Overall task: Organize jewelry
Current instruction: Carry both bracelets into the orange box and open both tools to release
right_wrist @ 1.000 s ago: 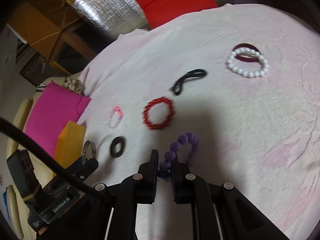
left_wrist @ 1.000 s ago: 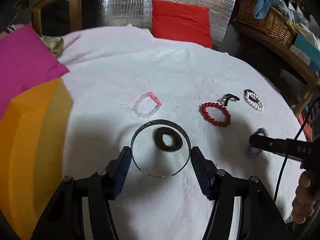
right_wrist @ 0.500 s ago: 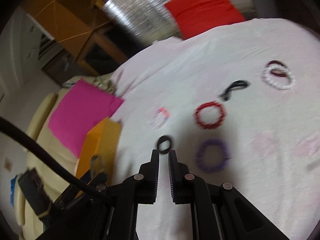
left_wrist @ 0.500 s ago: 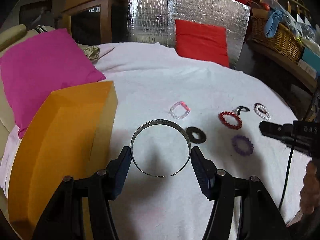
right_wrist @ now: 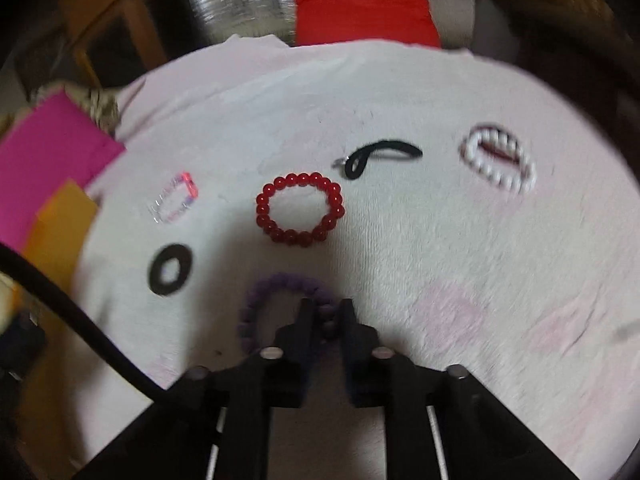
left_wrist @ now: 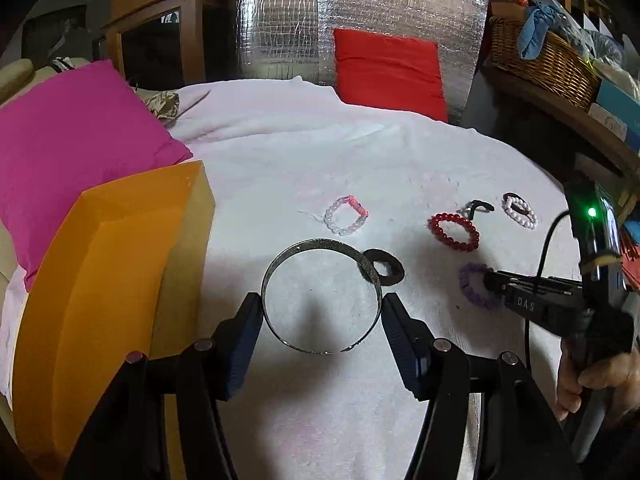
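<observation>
Your left tongs [left_wrist: 322,312] gripped a silver metal bangle [left_wrist: 321,297] by its two sides, the ring held flat above the white blanket [left_wrist: 320,152] on the bed. An orange box [left_wrist: 100,280] stood just left of those tongs. Past the bangle's far right edge lay a black ring [left_wrist: 390,266], and further ahead a pale pink beaded bracelet [left_wrist: 346,216].

Your right tongs [right_wrist: 324,312] were narrowed around one side of the purple beaded bracelet [right_wrist: 276,286], whose beads sat between the two tips; that view was blurred, so I cannot tell whether they touched. Ahead of them lay the red beaded bracelet [right_wrist: 300,210], beyond it a black hair tie [right_wrist: 380,154], and off to the right a white pearl bracelet [right_wrist: 498,160].
</observation>
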The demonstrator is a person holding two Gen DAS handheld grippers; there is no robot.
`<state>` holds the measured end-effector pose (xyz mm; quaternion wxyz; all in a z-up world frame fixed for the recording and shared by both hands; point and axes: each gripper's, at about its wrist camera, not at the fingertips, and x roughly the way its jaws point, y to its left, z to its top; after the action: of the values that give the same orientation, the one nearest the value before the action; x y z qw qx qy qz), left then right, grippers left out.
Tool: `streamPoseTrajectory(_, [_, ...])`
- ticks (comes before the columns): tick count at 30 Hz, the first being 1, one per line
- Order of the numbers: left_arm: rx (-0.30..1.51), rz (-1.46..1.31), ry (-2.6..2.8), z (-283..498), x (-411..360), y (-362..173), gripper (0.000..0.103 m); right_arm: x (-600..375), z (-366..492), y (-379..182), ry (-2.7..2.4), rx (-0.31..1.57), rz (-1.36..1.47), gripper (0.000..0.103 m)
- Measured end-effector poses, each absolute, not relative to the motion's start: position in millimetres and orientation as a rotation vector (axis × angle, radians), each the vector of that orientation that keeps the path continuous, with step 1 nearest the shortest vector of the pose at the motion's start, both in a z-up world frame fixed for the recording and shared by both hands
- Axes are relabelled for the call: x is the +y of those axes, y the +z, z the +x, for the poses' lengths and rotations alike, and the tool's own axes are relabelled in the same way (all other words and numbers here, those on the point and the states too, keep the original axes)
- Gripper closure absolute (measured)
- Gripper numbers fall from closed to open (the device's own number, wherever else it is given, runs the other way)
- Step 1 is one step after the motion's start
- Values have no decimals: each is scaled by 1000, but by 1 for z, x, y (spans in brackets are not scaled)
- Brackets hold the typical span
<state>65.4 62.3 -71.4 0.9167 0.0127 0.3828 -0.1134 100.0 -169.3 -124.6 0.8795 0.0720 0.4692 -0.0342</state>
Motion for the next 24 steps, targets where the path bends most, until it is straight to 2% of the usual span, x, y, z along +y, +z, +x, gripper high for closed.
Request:
streamPoseTrajectory(4, [776, -8, -212, 66, 71, -67, 41, -161, 91, -115, -72, 905, 80, 93])
streamPoseTrajectory(12, [664, -33, -173, 48, 80, -40, 41, -141, 61, -54, 98, 596, 173, 93])
streamPoseTrajectory(15, [628, -64, -139, 38, 91, -28, 40, -122, 54, -41, 162, 533, 178, 93])
streamPoseTrajectory(24, [614, -78, 78, 6, 166, -14, 40, -56, 54, -25, 353, 560, 201, 93])
